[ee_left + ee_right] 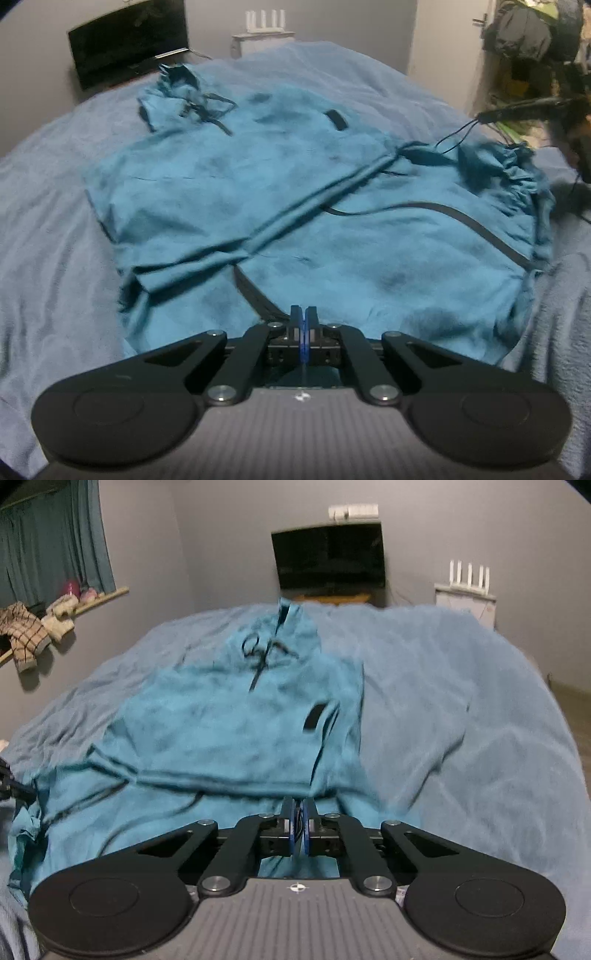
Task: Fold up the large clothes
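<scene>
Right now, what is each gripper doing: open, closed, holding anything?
Left gripper: closed, pinching the near edge of the teal hooded jacket.
Right gripper: closed on the same jacket's fabric, near its hem.

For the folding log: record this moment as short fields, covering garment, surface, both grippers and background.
garment: teal jacket, spread flat, partly folded, hood away from the cameras
surface: blue blanket on a bed
left gripper: shut at the jacket's near edge
right gripper: shut at the jacket's near edge
background: dark screen, grey wall
</scene>
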Demonstrator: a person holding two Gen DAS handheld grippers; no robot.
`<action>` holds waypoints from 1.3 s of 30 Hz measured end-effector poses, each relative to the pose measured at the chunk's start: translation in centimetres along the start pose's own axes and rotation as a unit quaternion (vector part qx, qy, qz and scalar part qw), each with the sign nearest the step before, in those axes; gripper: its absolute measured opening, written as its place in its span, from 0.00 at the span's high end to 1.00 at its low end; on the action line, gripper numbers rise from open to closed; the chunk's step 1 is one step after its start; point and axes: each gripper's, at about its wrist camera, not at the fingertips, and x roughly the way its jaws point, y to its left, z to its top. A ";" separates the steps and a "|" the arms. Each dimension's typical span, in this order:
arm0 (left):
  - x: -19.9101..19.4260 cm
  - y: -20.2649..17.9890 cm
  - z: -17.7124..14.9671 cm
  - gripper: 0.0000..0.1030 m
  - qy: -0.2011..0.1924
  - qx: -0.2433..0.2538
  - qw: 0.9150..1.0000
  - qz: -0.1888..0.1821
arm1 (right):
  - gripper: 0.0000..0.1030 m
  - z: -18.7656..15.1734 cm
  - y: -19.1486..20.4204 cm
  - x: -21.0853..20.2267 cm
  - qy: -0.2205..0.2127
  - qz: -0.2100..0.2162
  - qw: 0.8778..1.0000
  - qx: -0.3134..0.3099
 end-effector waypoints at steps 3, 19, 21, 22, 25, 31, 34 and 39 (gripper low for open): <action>-0.3 1.0 0.7 1.00 -0.013 -0.016 1.000 0.012 | 0.95 1.0 0.2 0.5 0.007 0.007 1.000 -0.011; 1.2 2.8 1.3 0.90 0.033 -0.007 0.998 -0.048 | 0.72 -0.4 -1.3 0.8 0.087 0.000 0.995 -0.042; 2.0 2.1 0.9 0.78 0.054 0.011 0.997 -0.062 | 0.71 -1.2 -1.4 0.6 0.092 0.001 0.995 -0.030; 2.3 1.9 0.8 0.78 0.059 0.018 0.996 -0.063 | 0.71 -1.6 -1.4 0.6 0.093 0.005 0.995 -0.022; 2.3 2.0 0.6 0.77 0.064 0.016 0.995 -0.068 | 0.69 -2.5 -1.1 0.6 0.092 0.012 0.996 -0.010; 1.7 3.0 0.6 0.58 0.071 -0.011 0.994 -0.087 | 0.67 -3.4 -0.1 1.1 0.100 0.035 0.994 -0.006; 1.5 4.1 0.7 0.47 0.067 -0.028 0.993 -0.097 | 0.67 -3.5 0.4 1.2 0.104 0.043 0.994 -0.005; 1.2 3.9 1.6 0.36 0.038 -0.027 0.992 -0.119 | 0.66 -3.7 0.7 1.1 0.109 0.048 0.993 -0.008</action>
